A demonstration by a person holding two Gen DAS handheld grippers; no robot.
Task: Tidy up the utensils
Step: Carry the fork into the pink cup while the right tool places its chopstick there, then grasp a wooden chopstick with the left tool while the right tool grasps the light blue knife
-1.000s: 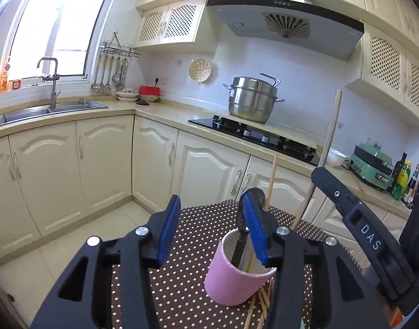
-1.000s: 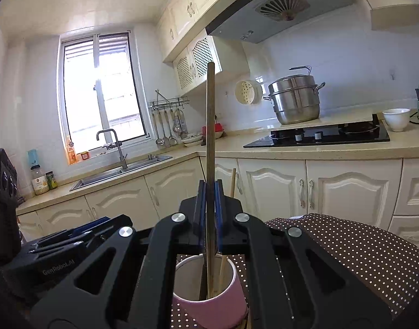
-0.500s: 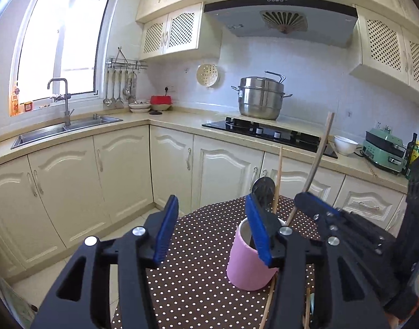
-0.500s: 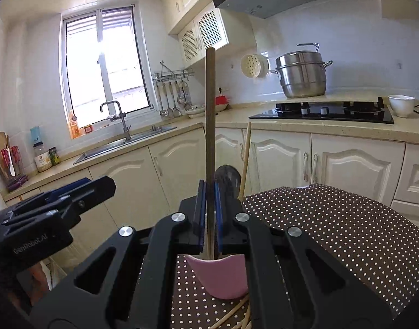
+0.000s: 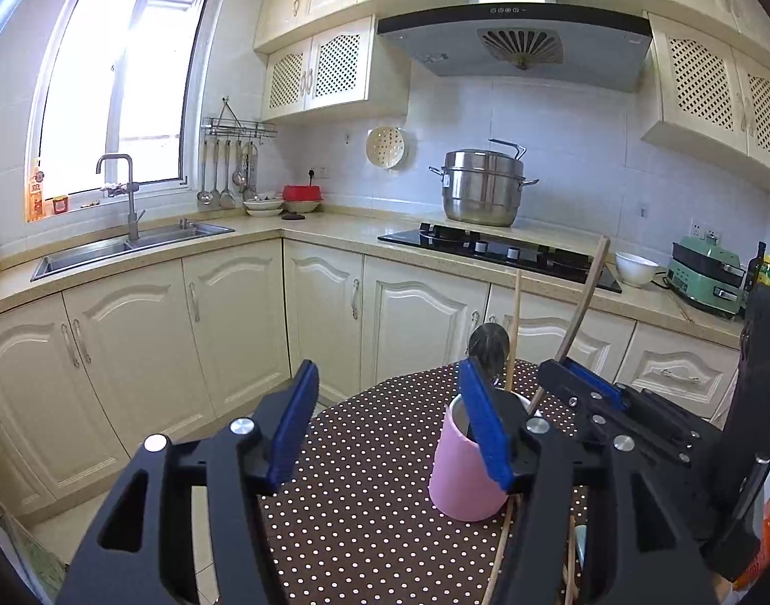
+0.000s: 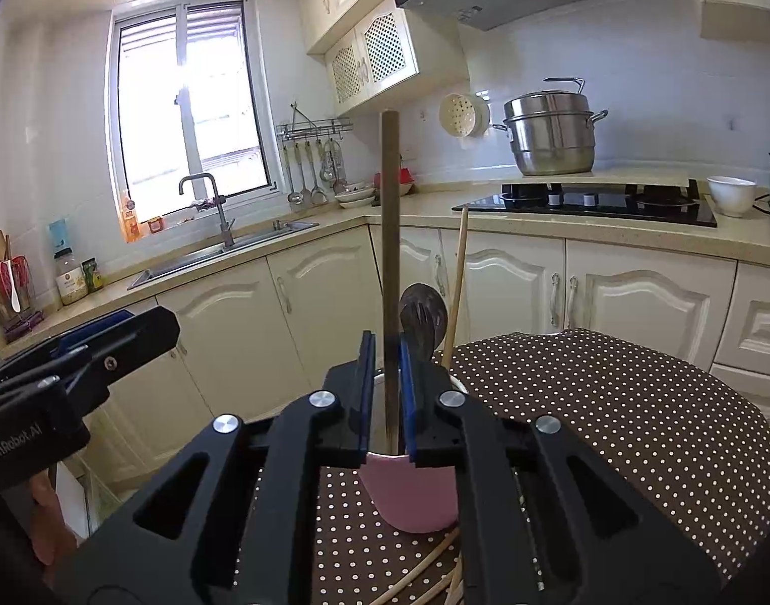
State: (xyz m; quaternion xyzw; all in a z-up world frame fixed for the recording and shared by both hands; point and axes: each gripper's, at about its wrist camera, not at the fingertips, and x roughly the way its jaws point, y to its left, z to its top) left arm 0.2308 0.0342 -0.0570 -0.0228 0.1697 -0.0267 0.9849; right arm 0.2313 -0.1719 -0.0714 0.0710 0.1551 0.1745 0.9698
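Observation:
A pink cup stands on the brown dotted tablecloth. It holds a dark spoon, a thin chopstick and a long wooden stick. My right gripper hovers over the cup's rim with the stick upright between its blue pads. Its jaws are opening, and a small gap shows on the left of the stick. My left gripper is to the left of the cup, jaws opening wide with nothing between them.
Loose chopsticks lie on the cloth just in front of the cup. Cream cabinets run behind the table, with a sink, a black hob bearing a steel pot, and a white bowl. A person's hand shows at lower left.
The right jaws have parted from the wooden stick they were clamping. The left gripper has drawn back from the cup's rim and its jaws stand wider.

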